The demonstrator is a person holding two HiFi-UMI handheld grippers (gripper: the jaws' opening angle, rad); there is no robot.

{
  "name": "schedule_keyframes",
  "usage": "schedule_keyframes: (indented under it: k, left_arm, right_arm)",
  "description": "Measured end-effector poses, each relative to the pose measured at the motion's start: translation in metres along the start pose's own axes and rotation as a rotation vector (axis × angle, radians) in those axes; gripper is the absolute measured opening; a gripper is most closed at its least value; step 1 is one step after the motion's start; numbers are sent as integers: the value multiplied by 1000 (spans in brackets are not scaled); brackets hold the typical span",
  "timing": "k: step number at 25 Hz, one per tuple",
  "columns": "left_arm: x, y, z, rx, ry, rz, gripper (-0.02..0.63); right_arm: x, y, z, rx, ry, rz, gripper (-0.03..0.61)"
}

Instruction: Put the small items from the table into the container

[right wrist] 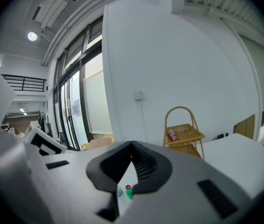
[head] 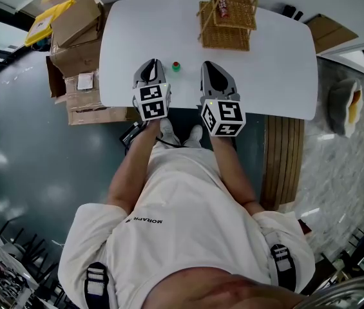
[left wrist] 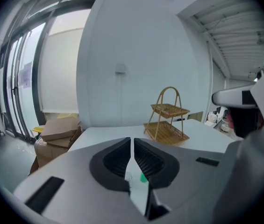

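Note:
A small green item with a red top [head: 176, 66] stands on the white table [head: 265, 76], near the front edge and between my two grippers. My left gripper [head: 153, 62] is just left of it, shut and holding nothing. My right gripper [head: 209, 64] is to its right, also shut and holding nothing. In the left gripper view the left gripper [left wrist: 132, 140] shows a sliver of the green item [left wrist: 143, 177] below its closed tips. Under the right gripper [right wrist: 132, 145] the green item [right wrist: 128, 191] appears beside a small clear thing [right wrist: 119, 193]. The two-tier wicker basket [head: 228, 18] stands at the table's far edge with a red packet [head: 223, 6] in its top tier.
Cardboard boxes [head: 75, 44] are stacked on the floor left of the table. Wooden boards [head: 283, 163] lie on the floor at the right. The person's feet [head: 182, 134] are at the table's near edge. The basket [left wrist: 166, 125] stands right of centre ahead of the left gripper.

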State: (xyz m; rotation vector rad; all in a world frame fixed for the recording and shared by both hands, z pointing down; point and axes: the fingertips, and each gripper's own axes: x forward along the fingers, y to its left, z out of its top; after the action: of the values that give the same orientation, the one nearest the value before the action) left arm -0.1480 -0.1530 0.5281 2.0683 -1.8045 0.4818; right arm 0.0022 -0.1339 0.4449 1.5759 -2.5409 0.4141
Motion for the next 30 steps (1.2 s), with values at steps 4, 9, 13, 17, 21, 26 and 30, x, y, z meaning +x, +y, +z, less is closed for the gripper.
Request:
schedule_keyframes:
  k: [4, 9, 13, 17, 21, 26, 30]
  left_arm:
    - [17, 8, -35, -18, 77, 15, 15]
    - [33, 7, -73, -62, 153, 10, 78]
    - [44, 10, -98, -63, 205, 11, 117]
    - [57, 12, -111, -50, 224, 8, 130]
    - [62, 12, -121, -57, 259, 3, 158]
    - [73, 12, -135, -38, 290, -4, 175]
    - [83, 10, -147, -21, 323, -11, 192]
  right_arm:
    - [1, -4, -3, 2, 9, -11, 11]
    - [2, -11, -11, 12, 32, -24, 11]
    - [3, -13, -12, 10, 36, -31, 11]
    - [5, -15, -14, 9, 44, -34, 11]
    - [6, -16, -16, 8, 50, -40, 11]
    - [8, -16, -15, 7, 53, -36, 11]
    - [8, -17, -18, 5, 59, -37, 11]
